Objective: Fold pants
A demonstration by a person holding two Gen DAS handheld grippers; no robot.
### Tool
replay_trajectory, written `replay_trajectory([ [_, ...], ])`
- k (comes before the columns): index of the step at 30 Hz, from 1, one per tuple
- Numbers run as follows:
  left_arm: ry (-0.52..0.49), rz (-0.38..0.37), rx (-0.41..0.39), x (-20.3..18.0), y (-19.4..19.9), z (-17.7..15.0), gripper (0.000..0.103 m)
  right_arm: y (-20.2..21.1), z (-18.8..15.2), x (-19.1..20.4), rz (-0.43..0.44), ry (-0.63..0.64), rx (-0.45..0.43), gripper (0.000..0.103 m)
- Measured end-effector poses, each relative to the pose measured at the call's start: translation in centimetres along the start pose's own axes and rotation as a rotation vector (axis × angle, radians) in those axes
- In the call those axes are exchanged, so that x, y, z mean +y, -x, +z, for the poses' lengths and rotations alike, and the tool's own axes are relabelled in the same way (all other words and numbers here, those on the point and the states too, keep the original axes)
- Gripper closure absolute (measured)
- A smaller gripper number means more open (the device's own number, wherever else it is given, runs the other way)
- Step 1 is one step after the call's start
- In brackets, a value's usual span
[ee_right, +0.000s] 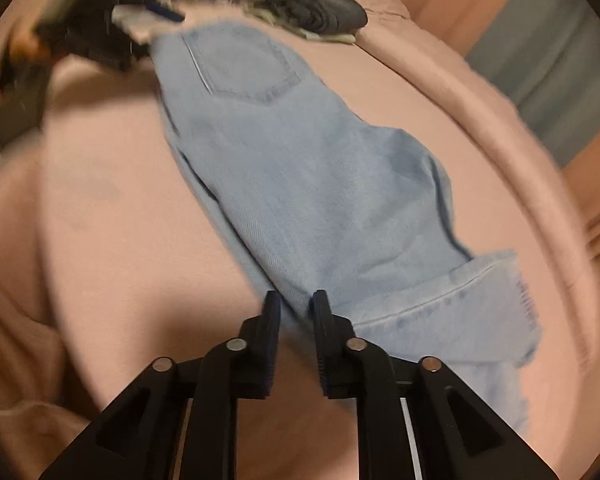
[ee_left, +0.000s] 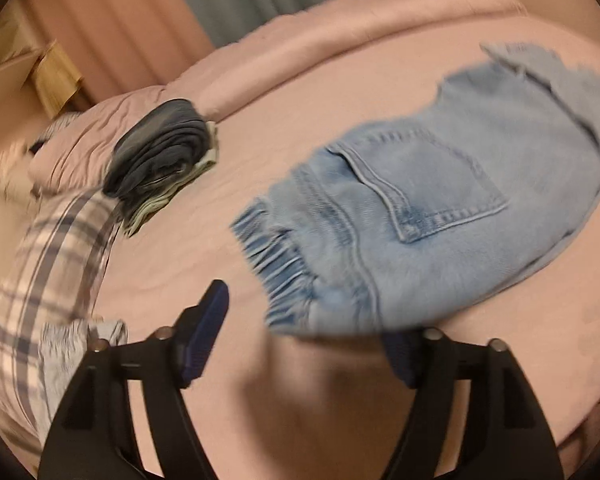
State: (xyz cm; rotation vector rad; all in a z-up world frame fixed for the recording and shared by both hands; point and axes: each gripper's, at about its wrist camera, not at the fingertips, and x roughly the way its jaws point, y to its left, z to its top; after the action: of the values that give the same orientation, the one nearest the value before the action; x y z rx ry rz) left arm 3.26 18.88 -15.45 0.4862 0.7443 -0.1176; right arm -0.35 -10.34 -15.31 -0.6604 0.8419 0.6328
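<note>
Light-blue pants are lying folded lengthwise across the pink bed. The left gripper is standing wide open at the elastic waistband edge, holding nothing. The right gripper is sitting slightly parted at the leg's edge; grip unclear. Folded clothes are sitting well apart.

The left wrist view looks down along its tongs at the jeans' waistband end, close above the bed. The right wrist view faces the opposite way from the hem end, sharing the jeans, bed and folded clothes pile.
</note>
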Motion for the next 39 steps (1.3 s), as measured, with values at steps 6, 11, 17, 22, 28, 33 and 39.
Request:
replay_trajectory([
  [6, 0.126, -0.075, -0.05, 0.5, 2.0, 1.2, 0.029, 2.9, 1.2, -3.1, 0.14, -0.188, -0.144, 0.077],
  [11, 0.214, -0.114, -0.098, 0.3, 3.5, 1.7, 0.028, 0.6, 2.3, -4.6, 0.108, -0.314, -0.152, 0.077],
  [17, 0.216, -0.079, -0.109, -0.9, 5.1, 2.4, 0.022, -4.1, -0.3, -2.5, 0.066, -0.349, -0.031, 0.076],
  [22, 0.233, -0.206, -0.179, -3.8, 5.4, 5.3, 0.015, -3.5, -1.1, -3.5, 0.141, -0.442, -0.035, 0.075],
  [28, 0.303, -0.411, -0.097, -9.9, 0.7, 8.2, 0.014, 0.1, -2.5, -7.5, 0.186, -0.608, -0.119, 0.047],
  [33, 0.26, -0.502, -0.036, -16.7, -1.7, 9.9, 0.014, 0.6, -4.0, -14.3, 0.046, -0.838, -0.109, 0.047],
  [39, 0.13, -0.445, 0.012, -21.8, -2.6, 8.7, 0.013, -4.2, -2.1, -21.9, -0.019, -1.017, -0.036, 0.047],
])
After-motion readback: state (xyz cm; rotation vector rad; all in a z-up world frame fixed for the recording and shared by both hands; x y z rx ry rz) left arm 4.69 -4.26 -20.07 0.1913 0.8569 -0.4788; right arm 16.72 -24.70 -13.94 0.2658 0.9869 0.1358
